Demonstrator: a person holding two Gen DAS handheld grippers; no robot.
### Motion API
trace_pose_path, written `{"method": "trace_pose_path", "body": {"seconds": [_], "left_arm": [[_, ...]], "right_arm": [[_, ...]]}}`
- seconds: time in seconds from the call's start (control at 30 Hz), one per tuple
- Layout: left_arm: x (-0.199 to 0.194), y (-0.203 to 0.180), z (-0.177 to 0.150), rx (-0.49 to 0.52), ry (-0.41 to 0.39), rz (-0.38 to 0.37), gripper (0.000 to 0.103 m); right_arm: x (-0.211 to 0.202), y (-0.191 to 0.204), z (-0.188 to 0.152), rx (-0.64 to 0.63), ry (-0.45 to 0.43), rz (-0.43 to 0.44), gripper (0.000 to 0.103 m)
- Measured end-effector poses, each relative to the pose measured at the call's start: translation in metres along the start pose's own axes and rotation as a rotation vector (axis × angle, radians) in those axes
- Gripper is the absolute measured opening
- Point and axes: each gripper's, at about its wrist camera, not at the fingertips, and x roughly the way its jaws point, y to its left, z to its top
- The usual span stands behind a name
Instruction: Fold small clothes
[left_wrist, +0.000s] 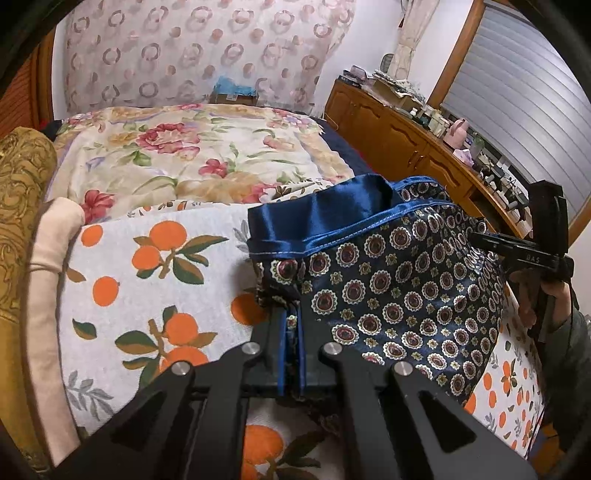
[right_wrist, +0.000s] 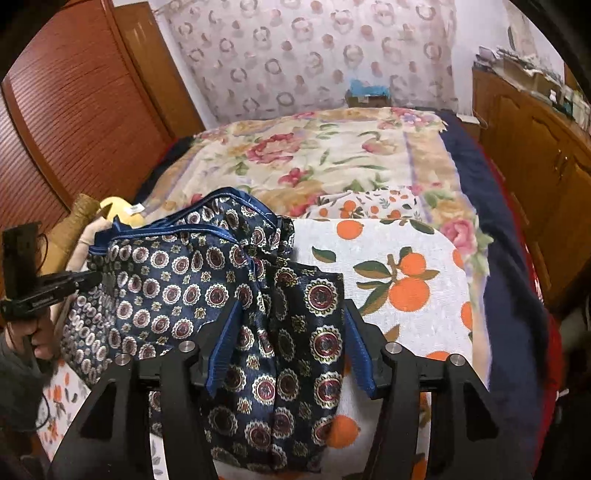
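A dark blue garment (left_wrist: 399, 295) with round medallion print and shiny blue trim lies bunched on the orange-print cloth (left_wrist: 147, 280). My left gripper (left_wrist: 291, 325) is shut on a fold of its edge. In the right wrist view the garment (right_wrist: 207, 288) lies between the fingers of my right gripper (right_wrist: 288, 321), which stands open with its blue pads (right_wrist: 225, 343) apart. The right gripper also shows in the left wrist view (left_wrist: 480, 236) at the garment's far side. The left gripper shows at the left of the right wrist view (right_wrist: 88, 277).
A floral quilt (left_wrist: 207, 155) covers the bed behind the orange-print cloth (right_wrist: 399, 280). A beige garment (left_wrist: 48, 295) and a gold cushion (left_wrist: 22, 206) lie at the left. A wooden cabinet (left_wrist: 399, 136) with clutter runs along the right. A wooden shutter door (right_wrist: 74, 110) stands left.
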Motion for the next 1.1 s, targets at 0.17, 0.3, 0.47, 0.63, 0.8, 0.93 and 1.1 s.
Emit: {"method": "trace_pose_path", "body": {"seconds": [0.17, 0.3, 0.47, 0.63, 0.8, 0.93, 1.1], "left_arm": [[0.001, 0.0, 0.0, -0.003, 0.0, -0.003, 0.001], [0.001, 0.0, -0.001, 0.0, 0.0, -0.001, 0.001], [0.003, -0.001, -0.001, -0.002, 0.0, -0.005, 0.001], [0.003, -0.001, -0.001, -0.001, -0.001, -0.005, 0.001], [0.006, -0.003, -0.002, -0.001, -0.004, -0.012, 0.002], [0.006, -0.002, -0.003, -0.002, -0.003, -0.011, 0.002], [0.006, -0.002, -0.003, 0.003, 0.001, -0.019, 0.001]], "right_arm": [[0.009, 0.011, 0.0, -0.034, 0.023, -0.045, 0.064], [0.012, 0.011, 0.002, -0.028, 0.02, -0.071, 0.067], [0.017, 0.013, 0.004, -0.041, 0.023, -0.096, 0.071], [0.021, 0.018, 0.005, -0.056, 0.026, -0.12, 0.072], [0.014, 0.019, 0.006, -0.052, -0.018, -0.182, 0.074], [0.019, 0.015, 0.006, -0.026, 0.015, -0.157, 0.074], [0.021, 0.018, 0.005, -0.026, 0.036, -0.117, 0.067]]}}
